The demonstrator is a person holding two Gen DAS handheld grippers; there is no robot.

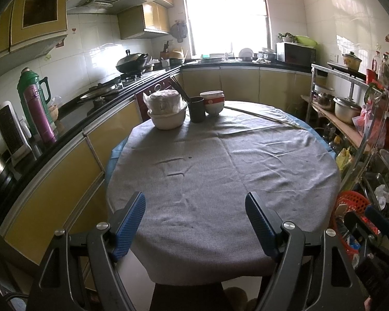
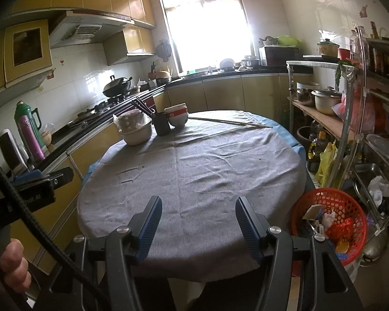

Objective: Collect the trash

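A red mesh trash basket (image 2: 350,212) stands on the floor right of the round table and holds crumpled paper and wrappers (image 2: 326,220). It shows partly in the left wrist view (image 1: 350,202). The table (image 2: 194,171) has a grey cloth (image 1: 220,171) over it. My left gripper (image 1: 195,203) is open and empty above the table's near edge. My right gripper (image 2: 198,208) is open and empty above the near edge too. The left gripper also shows at the left of the right wrist view (image 2: 49,178).
At the table's far side stand a stack of bowls in a plastic bag (image 2: 134,127), a black chopstick holder (image 2: 162,124), stacked red and white bowls (image 2: 177,116) and a long thin stick (image 2: 230,121). A kitchen counter (image 1: 64,127) runs left. A metal rack (image 2: 350,119) with pots stands right.
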